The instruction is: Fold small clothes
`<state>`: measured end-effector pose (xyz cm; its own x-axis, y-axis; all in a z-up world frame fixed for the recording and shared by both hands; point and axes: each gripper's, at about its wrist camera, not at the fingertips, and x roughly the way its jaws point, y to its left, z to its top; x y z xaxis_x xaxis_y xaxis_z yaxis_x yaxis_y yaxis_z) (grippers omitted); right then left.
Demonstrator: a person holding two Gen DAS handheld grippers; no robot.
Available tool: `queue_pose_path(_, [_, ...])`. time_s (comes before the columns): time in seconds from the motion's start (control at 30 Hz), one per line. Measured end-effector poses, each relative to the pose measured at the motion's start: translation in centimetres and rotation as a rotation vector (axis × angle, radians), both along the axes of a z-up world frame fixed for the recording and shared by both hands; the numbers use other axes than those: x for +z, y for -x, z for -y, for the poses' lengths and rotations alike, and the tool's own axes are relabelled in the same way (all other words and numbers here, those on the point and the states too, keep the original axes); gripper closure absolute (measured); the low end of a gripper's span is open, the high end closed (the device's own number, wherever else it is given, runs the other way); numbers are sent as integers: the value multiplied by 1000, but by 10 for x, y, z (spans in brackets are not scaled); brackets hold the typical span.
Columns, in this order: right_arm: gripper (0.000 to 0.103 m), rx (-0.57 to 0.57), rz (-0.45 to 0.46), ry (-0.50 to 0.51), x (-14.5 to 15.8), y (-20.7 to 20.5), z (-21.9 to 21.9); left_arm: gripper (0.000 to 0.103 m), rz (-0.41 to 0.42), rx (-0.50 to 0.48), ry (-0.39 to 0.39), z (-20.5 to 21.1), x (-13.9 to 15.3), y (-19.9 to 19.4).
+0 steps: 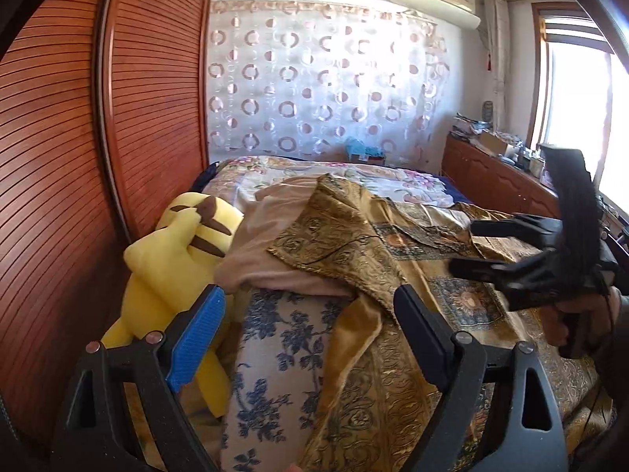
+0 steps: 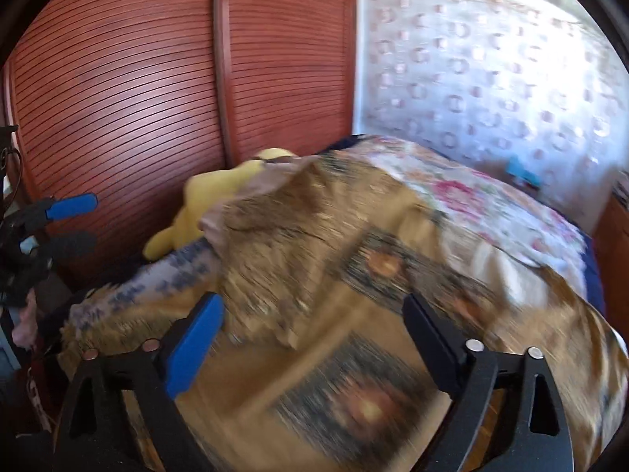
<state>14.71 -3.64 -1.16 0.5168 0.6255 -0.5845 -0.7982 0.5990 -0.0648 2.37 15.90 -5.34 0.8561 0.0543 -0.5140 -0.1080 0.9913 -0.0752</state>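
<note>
Hovering over the bed (image 1: pixel 354 173) with both claws wide and nothing between the fingers.

Left claw (image 1: pixel 310 306): jaws spread wide, blue pad on the left finger, black finger on the right. It points over a rumpled pile at the near side of the bed. Nothing pinched.

Right claw (image 2: pixel 314 314): jaws also spread wide, nothing gripped. Its own view is heavily motion-blurred. The left view shows it at the right edge, held in a hand (image 1: pixel 566 318), above the gold cloth and apart from it.

Task item: gold patterned cloth (image 1: pixel 346 244) lies crumpled across the middle of the bed, one corner flipped up over a beige-pink fabric (image 1: pixel 267 251). It drapes toward the near edge, between the two left fingers. Can't tell from either view whether it's a garment or a cover.

Under the pile: blue-and-white floral cushion (image 1: pixel 283 354), partly covered by the gold cloth.

Yellow plush toy (image 1: pixel 173 259) with brown stripes sits at the left of the pile, against the red-brown slatted wardrobe doors (image 1: pixel 78 157), just behind the blue pad.

Far end of bed: floral bedspread (image 1: pixel 377 181), then a circle-patterned curtain (image 1: pixel 322 78). Wooden cabinet (image 1: pixel 495 173) with clutter runs along the right under the window.
</note>
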Motion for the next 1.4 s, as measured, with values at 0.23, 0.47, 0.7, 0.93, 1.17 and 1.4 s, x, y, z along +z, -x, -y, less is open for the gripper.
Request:
queue_pose_path(0.23, [22,119,13,105,-28,-19,-82,15,7,35,-11,-8,4,9])
queue_pose_path(0.47, [35,104,-12,172,-47,-47,-125,15,27,55,-21,-13,7,12])
queue_pose_path(0.7, [64,84,-6,233,-51,-55,-143,15,39,55,-14,-14,3,13])
queue_pose_path(0.93, [92,43,-31,125,-29,-62,-123,15,33,47,-14,-11,1,11])
queue_pose_path(1.17, [96,-109,-34,-35,-11,-74,-73,15,10,37,-18,-6,-4,4])
queue_pose_path(1.4, [94,-332,-120,-85,-30,-95,-14,15,-18,8,7,2,-14,-9])
